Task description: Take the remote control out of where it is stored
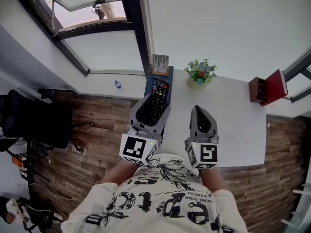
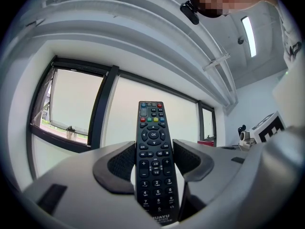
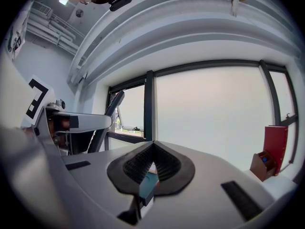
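Note:
My left gripper (image 1: 155,106) is shut on the lower half of a black remote control (image 1: 160,88). The remote's button face points up and its top end reaches over a dark blue holder (image 1: 148,84) at the white table's (image 1: 233,120) left back corner. In the left gripper view the remote (image 2: 152,128) stands between the pads of the left gripper (image 2: 153,162), against the window and wall. My right gripper (image 1: 199,108) hovers over the table to the right, shut with nothing in it; the right gripper's (image 3: 152,149) pads meet in its own view.
A small potted plant (image 1: 200,72) stands at the table's back edge. A red and brown box (image 1: 268,88) sits at the back right. A wooden card stand (image 1: 160,65) is behind the blue holder. On the wood floor are a water bottle (image 1: 117,85) and a black chair (image 1: 34,120).

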